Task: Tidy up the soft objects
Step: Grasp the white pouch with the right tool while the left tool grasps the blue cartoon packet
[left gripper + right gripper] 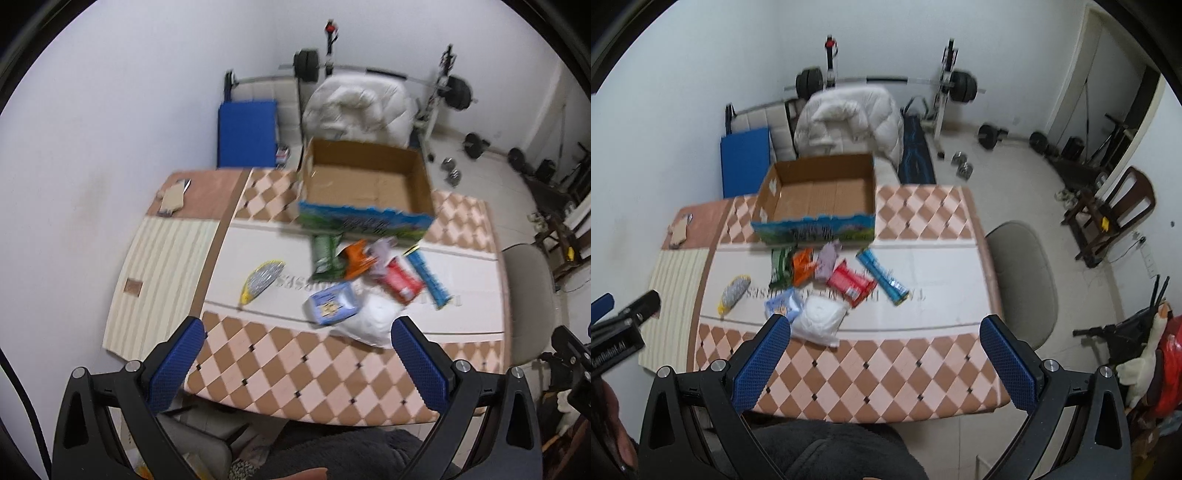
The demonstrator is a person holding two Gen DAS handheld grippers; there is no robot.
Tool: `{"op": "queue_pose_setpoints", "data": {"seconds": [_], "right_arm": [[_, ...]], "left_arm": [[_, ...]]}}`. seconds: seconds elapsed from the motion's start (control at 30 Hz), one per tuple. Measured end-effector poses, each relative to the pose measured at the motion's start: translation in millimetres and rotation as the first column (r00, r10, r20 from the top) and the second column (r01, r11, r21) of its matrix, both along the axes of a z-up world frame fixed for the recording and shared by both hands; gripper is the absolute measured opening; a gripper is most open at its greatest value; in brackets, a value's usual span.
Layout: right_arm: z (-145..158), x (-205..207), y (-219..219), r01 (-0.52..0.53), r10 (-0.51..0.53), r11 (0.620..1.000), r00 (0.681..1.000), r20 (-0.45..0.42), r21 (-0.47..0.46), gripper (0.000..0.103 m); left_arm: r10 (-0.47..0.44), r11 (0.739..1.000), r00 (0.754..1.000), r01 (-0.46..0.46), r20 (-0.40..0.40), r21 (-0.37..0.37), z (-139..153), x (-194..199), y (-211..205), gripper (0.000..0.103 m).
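Left gripper and right gripper, each with jaws spread wide and holding nothing, above the near edge of the table. Soft packets, among them a white pouch, a red pack and what may be a green bag (blurred), lie just in front of the open cardboard box.

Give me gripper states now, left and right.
Left gripper: jaws open, holding nothing, above the table.
Right gripper: jaws open, holding nothing.
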State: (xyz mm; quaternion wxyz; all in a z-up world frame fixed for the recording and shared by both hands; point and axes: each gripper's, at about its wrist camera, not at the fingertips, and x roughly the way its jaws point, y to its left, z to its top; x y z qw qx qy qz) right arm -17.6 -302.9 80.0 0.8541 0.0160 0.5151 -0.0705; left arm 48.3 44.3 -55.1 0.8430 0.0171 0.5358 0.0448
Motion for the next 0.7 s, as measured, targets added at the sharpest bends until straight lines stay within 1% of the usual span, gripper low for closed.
{"op": "queue_pose_setpoints", "data": {"seconds": [0.07,0.13,0.17,0.2,0.23,0.27,0.3,0.33,0.37,0.4,0.5,0.6,0.67,0.7], "right_arm": [[-28.3,12.0,5.9,-0.013,0.013,1.000,0.999,-0.033,0.005,0.103],[-62.7,32.9,11.7,-0.008,0.009,1.000,0.995,-0.097,0.013,0.103],[-81.6,43.3,15.4,-0.012,0.015,0.999,0.992,-0.125,0.031,0.103],[-102.0,54.1,18.4,-0.009,0.017,0.999,0.988,-0.152,0.050,0.103],[-126.8,67.5,22.1,0.007,0.007,0.998,0.980,-0.198,0.066,0.103],[-150.1,78.7,23.9,0.016,0.007,0.995,0.971,-0.238,0.096,0.103],[-181.8,93.5,26.4,0.028,0.014,0.989,0.959,-0.284,0.143,0.103],[-206.8,105.6,29.3,0.049,0.006,0.985,0.947,-0.322,0.162,0.103],[-227.2,112.7,32.3,0.064,0.000,0.983,0.937,-0.349,0.172,0.103],[-256.5,125.8,37.4,0.085,-0.004,0.978,0.922,-0.388,0.192,0.103],[-323.9,154.5,52.4,0.151,-0.032,0.965,0.882,-0.471,0.216,0.103],[-377.1,174.2,69.1,0.224,-0.052,0.942,0.834,-0.550,0.251,0.103],[-400.5,180.4,78.8,0.258,-0.052,0.926,0.808,-0.586,0.275,0.102],[-413.1,182.9,84.4,0.269,-0.052,0.922,0.797,-0.602,0.276,0.099]], "left_arm": [[0.015,1.000,0.999,-0.014,-0.038,0.026,-25.1,13.1,10.6,0.103],[0.020,0.999,0.996,-0.016,-0.087,0.046,-54.2,27.5,20.7,0.103],[0.019,0.998,0.995,-0.013,-0.097,0.065,-68.2,33.6,23.1,0.103],[-0.005,0.996,0.995,0.014,-0.099,0.092,-82.9,40.7,22.0,0.103],[-0.039,0.991,0.994,0.051,-0.101,0.125,-97.1,44.8,20.1,0.103],[-0.080,0.980,0.991,0.098,-0.108,0.172,-113.8,50.2,16.6,0.103],[-0.136,0.962,0.982,0.162,-0.128,0.218,-130.2,55.0,10.9,0.103],[-0.198,0.937,0.967,0.235,-0.162,0.259,-150.2,60.9,6.6,0.103],[-0.233,0.913,0.953,0.283,-0.194,0.293,-167.2,64.5,4.2,0.103],[-0.265,0.889,0.937,0.329,-0.229,0.318,-184.9,66.9,2.9,0.102],[-0.323,0.854,0.906,0.404,-0.275,0.328,-212.9,73.8,6.1,0.102],[-0.368,0.818,0.879,0.461,-0.304,0.343,-227.6,81.9,6.1,0.102],[-0.401,0.797,0.858,0.500,-0.322,0.340,-239.0,88.1,3.8,0.102],[-0.413,0.789,0.850,0.514,-0.328,0.338,-243.2,92.2,0.9,0.102]]}}
